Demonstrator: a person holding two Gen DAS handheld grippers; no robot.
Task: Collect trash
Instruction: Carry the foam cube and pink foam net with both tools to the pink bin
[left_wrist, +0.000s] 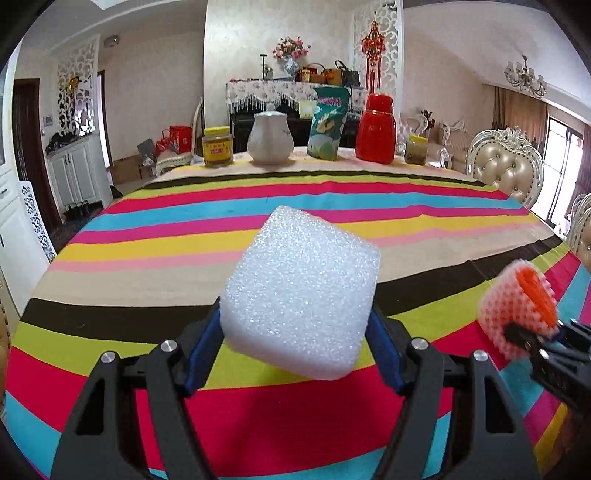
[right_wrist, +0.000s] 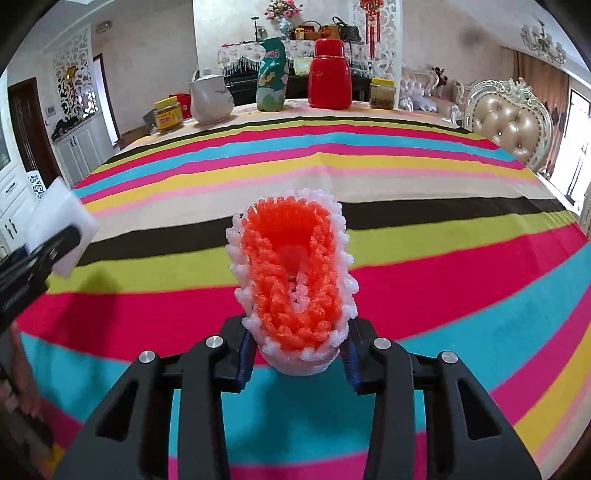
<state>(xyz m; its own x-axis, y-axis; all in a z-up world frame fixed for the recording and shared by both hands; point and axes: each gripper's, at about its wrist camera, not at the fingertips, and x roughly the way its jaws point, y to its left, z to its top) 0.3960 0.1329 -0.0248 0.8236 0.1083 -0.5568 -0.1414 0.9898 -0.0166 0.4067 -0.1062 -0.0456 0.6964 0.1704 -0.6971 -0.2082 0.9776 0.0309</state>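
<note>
Foam block: a white foam block (left_wrist: 301, 291) sits in the centre of the left wrist view, raised above the striped tablecloth (left_wrist: 147, 236), tilted, one corner pointing down.
Left gripper: the left gripper (left_wrist: 295, 332) is clamped on the block, blue pads pressing its two lower sides; most of the block juts out past the pads.
Risk, block: the foam looks soft and light, so a corner-heavy hold could let it pivot or squirt out if the hand swings fast.
Fruit net: a white and orange foam fruit net (right_wrist: 293, 280) fills the centre of the right wrist view, open mouth facing the camera.
Right gripper: the right gripper (right_wrist: 297, 356) is closed on the net's lower end only, squeezing it narrow there.
Risk, net: held by one springy end, the net could slide free or flop.
Bin: no trash container shows in either view, so the drop point is unknown; a blind carry may miss it.
Far edge: a teapot (left_wrist: 269, 138), a snack bag (left_wrist: 330, 123), a red flask (left_wrist: 376, 129) and two jars, probably pickles, stand at the top of the frame, well apart from both grippers.
</note>
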